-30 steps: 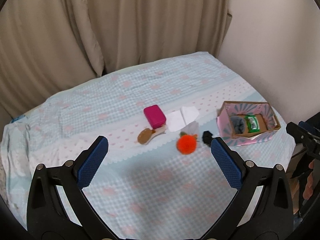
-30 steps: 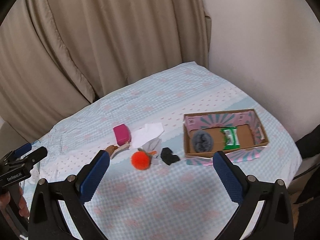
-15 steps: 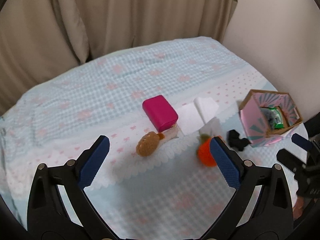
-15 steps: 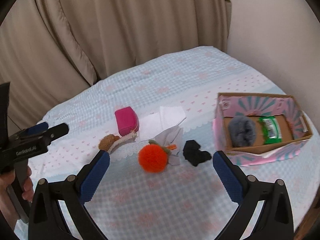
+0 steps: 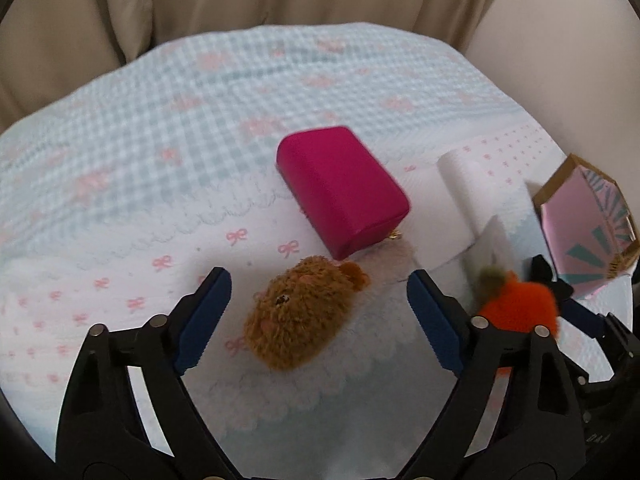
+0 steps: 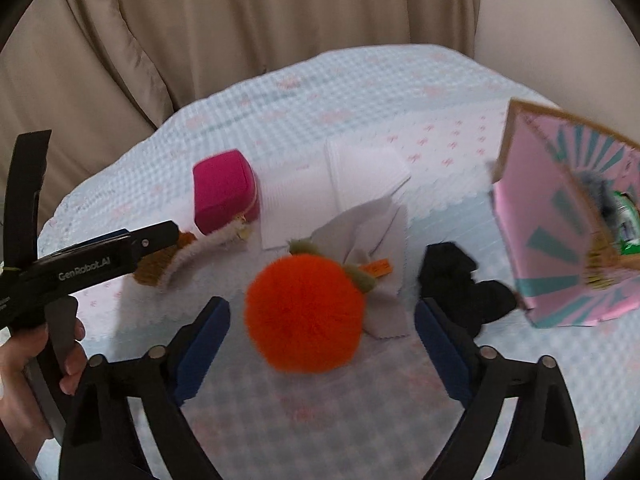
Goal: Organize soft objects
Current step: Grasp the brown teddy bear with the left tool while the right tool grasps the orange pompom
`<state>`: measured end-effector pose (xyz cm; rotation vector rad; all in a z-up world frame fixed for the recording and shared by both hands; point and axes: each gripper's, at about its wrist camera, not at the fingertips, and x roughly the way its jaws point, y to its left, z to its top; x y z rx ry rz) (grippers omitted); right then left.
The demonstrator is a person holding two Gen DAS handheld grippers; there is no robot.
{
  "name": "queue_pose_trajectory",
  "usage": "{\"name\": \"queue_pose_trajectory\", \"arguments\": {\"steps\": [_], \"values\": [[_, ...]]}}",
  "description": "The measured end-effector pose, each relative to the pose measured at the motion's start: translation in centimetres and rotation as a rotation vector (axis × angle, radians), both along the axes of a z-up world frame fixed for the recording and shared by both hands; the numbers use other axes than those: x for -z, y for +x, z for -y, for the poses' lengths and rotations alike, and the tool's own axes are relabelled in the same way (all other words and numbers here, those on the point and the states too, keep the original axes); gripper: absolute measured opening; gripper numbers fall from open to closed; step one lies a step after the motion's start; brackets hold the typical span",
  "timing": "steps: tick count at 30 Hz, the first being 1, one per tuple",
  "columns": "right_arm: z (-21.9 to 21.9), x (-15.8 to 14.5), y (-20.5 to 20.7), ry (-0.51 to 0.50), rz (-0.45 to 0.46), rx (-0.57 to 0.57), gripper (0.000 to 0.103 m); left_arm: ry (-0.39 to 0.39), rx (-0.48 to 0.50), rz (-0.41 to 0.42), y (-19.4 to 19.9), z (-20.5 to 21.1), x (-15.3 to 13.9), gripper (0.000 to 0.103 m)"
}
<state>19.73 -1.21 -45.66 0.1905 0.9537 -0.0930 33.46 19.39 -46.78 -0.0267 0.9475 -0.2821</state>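
My left gripper (image 5: 320, 316) is open, its jaws on either side of a brown plush toy (image 5: 300, 316) lying on the bedspread, not touching it. My right gripper (image 6: 322, 344) is open around an orange fluffy ball (image 6: 304, 312) with green leaves, which also shows in the left wrist view (image 5: 520, 308). A magenta pouch (image 5: 344, 184) lies just beyond the plush. A black soft item (image 6: 460, 292) lies right of the ball. A pink cardboard box (image 6: 560, 232) at the right holds a grey fluffy item and a green packet.
Folded white cloths (image 6: 360, 168) and a grey cloth (image 6: 372, 232) lie behind the ball. The blue checked bedspread (image 5: 200, 100) covers the surface. Beige curtains (image 6: 240, 20) hang behind. The left gripper's body (image 6: 88, 264) shows in the right wrist view.
Both grippers have moved forward and down toward the bed. The left one now brackets the brown plush, the right one brackets the orange ball. Both stay open.
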Motion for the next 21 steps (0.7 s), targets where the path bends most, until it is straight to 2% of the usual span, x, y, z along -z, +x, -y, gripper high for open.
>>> {"name": "queue_pose_trajectory", "arguments": {"steps": [5,7,8,13,21], "values": [[-0.4,2.2,1.3,0.020,-0.002,-0.026,0.085,-0.019,-0.014,-0.001,0.6,-0.5,1.8,0.084],[-0.9,2.8,1.8,0.008,0.000,-0.051,0.079,-0.041,-0.011,0.000,0.6,-0.6,2.3,0.081],[-1.1,3.1,2.0,0.007,-0.003,-0.058,0.073,-0.052,-0.010,0.003,0.5,-0.7,2.3,0.080],[-1.6,4.1,2.7,-0.001,-0.022,-0.072,0.062,-0.091,0.014,0.001,0.4,-0.5,2.1,0.060],[-1.1,4.5,2.8,-0.015,-0.040,-0.065,0.044,-0.099,0.032,-0.022,-0.4,-0.2,2.3,0.057]]}}
